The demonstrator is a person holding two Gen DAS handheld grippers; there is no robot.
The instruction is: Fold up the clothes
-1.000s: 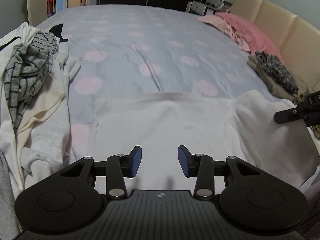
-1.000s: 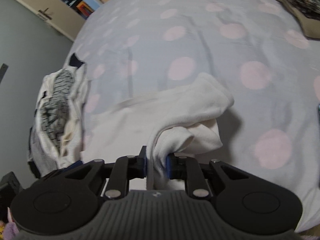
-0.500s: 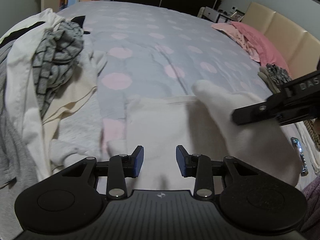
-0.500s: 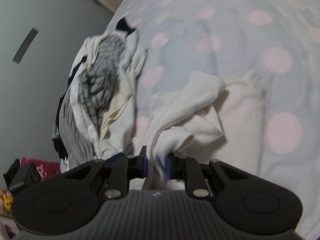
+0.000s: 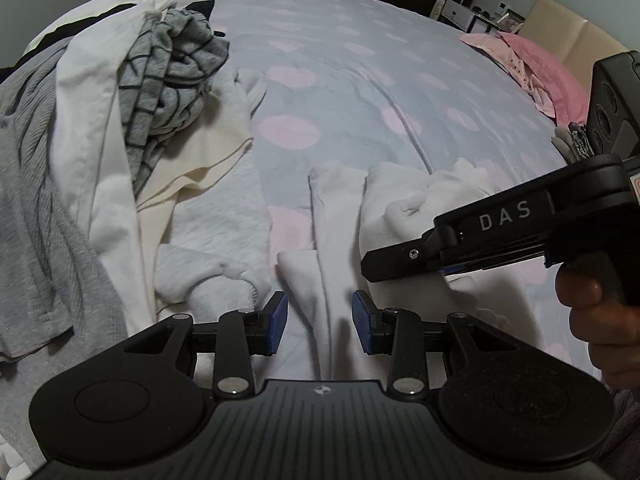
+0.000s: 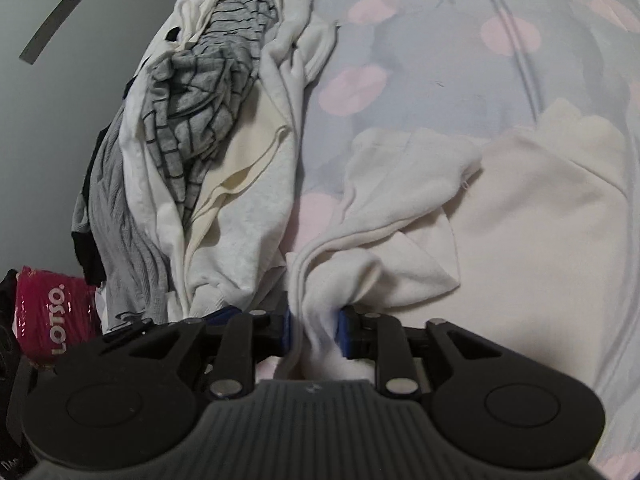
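Note:
A white fleece garment (image 5: 400, 200) lies on the dotted bed cover (image 5: 340, 80), with one side folded across it. My right gripper (image 6: 315, 330) still has a bunched fold of that white garment (image 6: 540, 220) between its blue pads, and its jaws are opening. In the left wrist view the right gripper (image 5: 372, 266) hangs low over the garment, held by a hand (image 5: 600, 320). My left gripper (image 5: 319, 322) stands open just above the garment's near left edge, with nothing between its fingers.
A heap of unfolded clothes (image 5: 120, 120), topped by a grey checked piece (image 5: 172, 64), lies close on the left. Pink pillows (image 5: 548, 76) and a beige headboard (image 5: 568, 28) are at the far right. A pink packet (image 6: 52, 312) sits beside the bed.
The right gripper carried the garment's side leftward and down across the body toward the clothes heap, and its jaws have widened. The left gripper shifted left toward the heap.

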